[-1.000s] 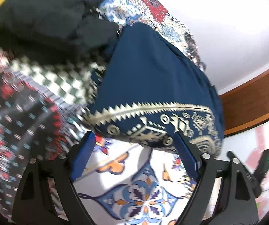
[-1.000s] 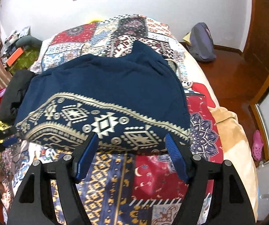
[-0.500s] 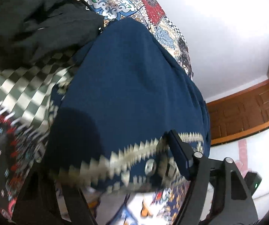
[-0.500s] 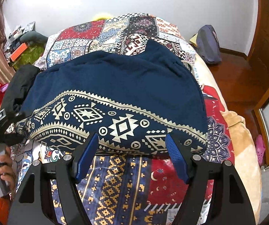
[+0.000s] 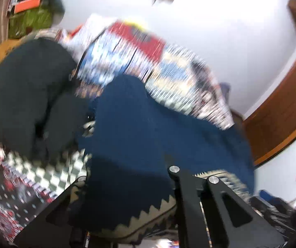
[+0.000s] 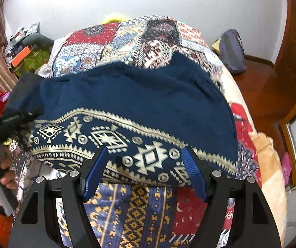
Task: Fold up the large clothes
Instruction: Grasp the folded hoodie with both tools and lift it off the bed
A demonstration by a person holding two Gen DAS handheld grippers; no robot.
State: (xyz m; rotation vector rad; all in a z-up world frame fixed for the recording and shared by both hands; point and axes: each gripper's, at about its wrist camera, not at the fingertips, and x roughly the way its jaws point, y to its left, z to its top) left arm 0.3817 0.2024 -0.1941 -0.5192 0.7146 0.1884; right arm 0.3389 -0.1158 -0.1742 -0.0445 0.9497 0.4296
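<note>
A navy garment (image 6: 137, 95) with a cream patterned hem lies spread on the bed. In the left wrist view, which is blurred, the same garment (image 5: 148, 128) drapes over my left gripper (image 5: 131, 171). Its jaws are closing with the hem's left corner between them, and the tips are hidden under the cloth. The right wrist view shows that left gripper (image 6: 22, 115) holding the corner raised off the bed. My right gripper (image 6: 146, 161) is open, its blue fingers standing either side of the hem's middle without pressing on it.
The patchwork bedspread (image 6: 127, 39) covers the bed. A black pile of clothes (image 5: 24, 95) lies left of the garment. A dark bag (image 6: 231, 51) sits on the wooden floor at the right, clutter (image 6: 22, 55) at the far left, a beige blanket (image 6: 265, 155) on the right edge.
My left gripper went from open in front of the hem to closed over its corner, and it rose with the cloth. My right gripper edged forward onto the hem, still open.
</note>
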